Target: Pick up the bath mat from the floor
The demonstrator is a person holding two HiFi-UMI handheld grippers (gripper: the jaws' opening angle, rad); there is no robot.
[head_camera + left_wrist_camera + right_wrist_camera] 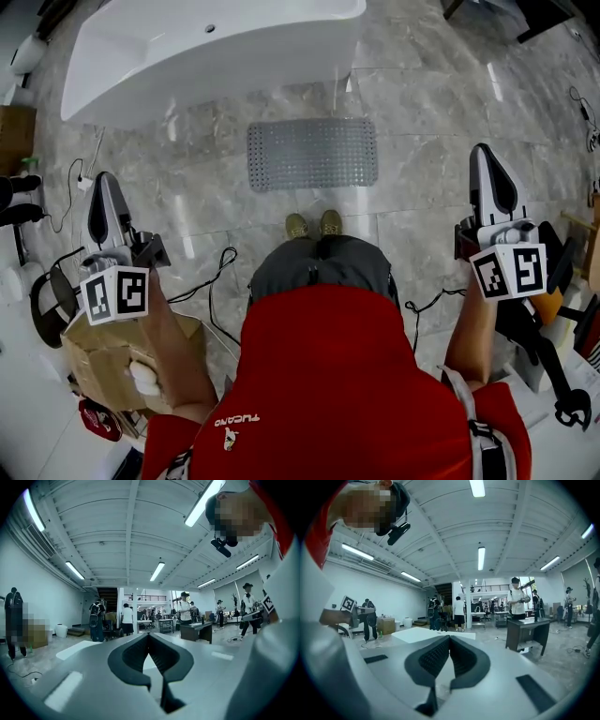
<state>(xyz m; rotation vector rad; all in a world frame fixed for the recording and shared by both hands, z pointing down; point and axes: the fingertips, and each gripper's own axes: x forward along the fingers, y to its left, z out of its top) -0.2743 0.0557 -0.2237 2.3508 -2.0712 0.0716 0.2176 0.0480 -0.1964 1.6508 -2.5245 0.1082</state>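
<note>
While the person stands just short of it, the bath mat lies flat on the floor between their shoes and the bathtub, right where you'd step out. The left gripper and right gripper are both clenched on nothing and held wide either side, so I'd guess the reach hasn't started.

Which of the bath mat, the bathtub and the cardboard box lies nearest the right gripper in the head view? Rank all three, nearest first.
From the right gripper:
1. bath mat: on the floor to its left, mid-view.
2. bathtub: beyond the mat, along the top of the view.
3. cardboard box: far across, at the lower left.
</note>
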